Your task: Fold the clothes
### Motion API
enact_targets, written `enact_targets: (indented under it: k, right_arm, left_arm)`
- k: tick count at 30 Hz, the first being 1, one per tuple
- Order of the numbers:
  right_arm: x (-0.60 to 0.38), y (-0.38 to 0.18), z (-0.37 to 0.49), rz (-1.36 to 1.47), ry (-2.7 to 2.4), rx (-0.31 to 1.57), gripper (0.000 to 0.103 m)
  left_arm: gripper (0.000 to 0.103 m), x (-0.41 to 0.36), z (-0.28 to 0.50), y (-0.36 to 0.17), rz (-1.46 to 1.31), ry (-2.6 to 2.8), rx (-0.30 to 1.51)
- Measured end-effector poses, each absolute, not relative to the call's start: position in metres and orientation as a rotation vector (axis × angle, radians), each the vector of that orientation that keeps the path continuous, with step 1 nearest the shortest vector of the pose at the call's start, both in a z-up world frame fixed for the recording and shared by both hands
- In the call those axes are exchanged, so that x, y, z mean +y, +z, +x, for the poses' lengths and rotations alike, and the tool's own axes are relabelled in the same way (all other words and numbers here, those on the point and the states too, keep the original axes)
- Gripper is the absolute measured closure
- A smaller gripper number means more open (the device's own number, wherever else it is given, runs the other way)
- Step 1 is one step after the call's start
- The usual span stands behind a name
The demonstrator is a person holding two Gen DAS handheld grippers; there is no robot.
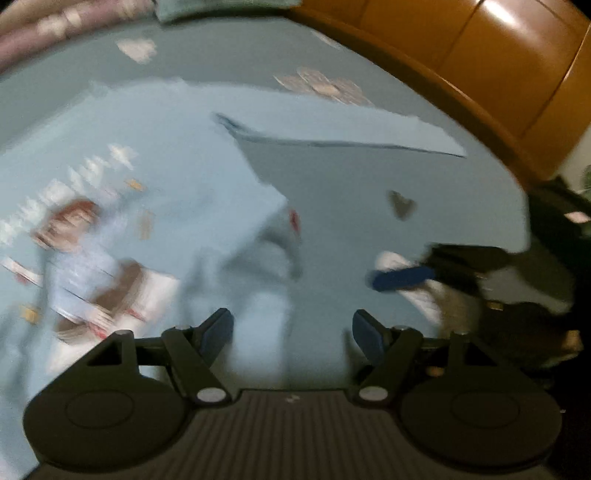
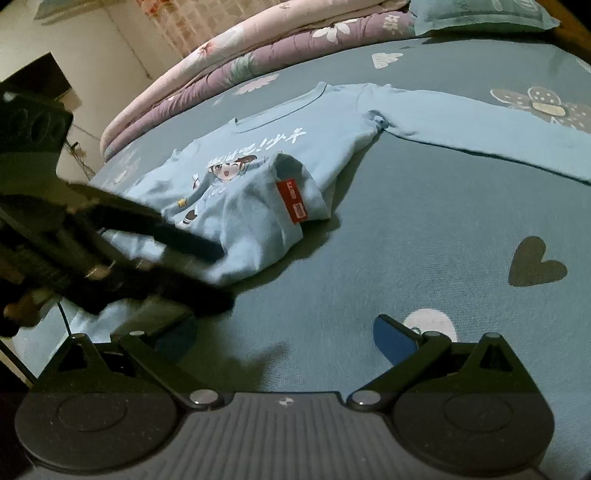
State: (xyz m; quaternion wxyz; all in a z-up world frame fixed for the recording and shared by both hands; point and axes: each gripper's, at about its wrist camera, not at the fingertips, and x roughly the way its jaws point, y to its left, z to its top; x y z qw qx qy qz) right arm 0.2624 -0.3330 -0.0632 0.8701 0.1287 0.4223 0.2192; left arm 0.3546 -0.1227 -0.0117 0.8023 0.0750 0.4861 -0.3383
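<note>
Shirts: one light-blue sweatshirt [image 2: 258, 162] on the bed [image 2: 424, 258].
Left tongs [image 1: 291, 332]: wide, empty.
Right tongs [image 2: 291, 339]: wide, empty.
Right view only: folded quilts [image 2: 258, 55], red sleeve tag [image 2: 291, 201].

A pale blue long-sleeved cotton sweatshirt [image 2: 295, 147] at the middle of the right wrist view carries white lettering, a cartoon brown-haired figure and a red woven tag [image 2: 291, 201] with white marks. Beneath it, the dusty blue-grey bedsheet [image 2: 424, 240] is printed with a grey-brown heart [image 2: 532, 266] at right, a white round shape lower down and a grey-and-cream flower at upper right. Along the top, folded quilts [image 2: 258, 48] show mauve and pink with white blossoms, beside a teal pillow [image 2: 476, 14]; in the left wrist view an orange-brown wooden headboard [image 1: 498, 55] fills the upper right.
</note>
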Motion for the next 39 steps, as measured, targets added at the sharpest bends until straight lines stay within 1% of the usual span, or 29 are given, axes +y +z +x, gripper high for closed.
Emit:
enact_targets:
  k: [2, 5, 6, 9, 14, 18, 19, 22, 31, 36, 39]
  right_arm:
    - [-0.335, -0.064, 0.262, 0.277, 0.460, 0.879, 0.000]
    - [-0.339, -0.063, 0.264, 0.312, 0.462, 0.882, 0.000]
    - [-0.342, -0.063, 0.266, 0.337, 0.461, 0.888, 0.000]
    - [-0.349, -0.061, 0.273, 0.423, 0.480, 0.883, 0.000]
    - [-0.345, -0.062, 0.291, 0.475, 0.615, 0.813, 0.000]
    - [-0.328, -0.059, 0.311, 0.424, 0.733, 0.782, 0.000]
    - [-0.323, -0.058, 0.316, 0.408, 0.761, 0.774, 0.000]
    - [-0.311, -0.058, 0.330, 0.388, 0.833, 0.769, 0.000]
    - [-0.296, -0.066, 0.349, 0.361, 0.875, 0.781, 0.000]
    - [-0.288, -0.065, 0.361, 0.322, 0.863, 0.769, 0.000]
    - [-0.288, -0.059, 0.362, 0.304, 0.894, 0.793, 0.000]
  left_arm:
    - [0.030, -0.116, 0.362, -0.015, 0.188, -0.652, 1.029]
    - [0.031, -0.102, 0.381, -0.035, 0.171, -0.598, 1.056]
    - [0.027, -0.099, 0.385, -0.040, 0.157, -0.595, 1.055]
    - [0.024, -0.103, 0.385, -0.040, 0.204, -0.582, 1.020]
    - [0.024, -0.094, 0.388, -0.035, 0.153, -0.514, 1.024]
    - [0.025, -0.076, 0.391, -0.027, 0.088, -0.458, 1.031]
    - [0.026, -0.071, 0.391, -0.024, 0.078, -0.441, 1.032]
    - [0.027, -0.057, 0.388, -0.018, 0.056, -0.379, 1.029]
    - [0.026, -0.021, 0.377, -0.004, -0.079, -0.335, 1.001]
    - [0.026, -0.010, 0.374, -0.006, -0.066, -0.282, 1.021]
    - [0.026, -0.006, 0.372, -0.006, -0.081, -0.278, 1.019]
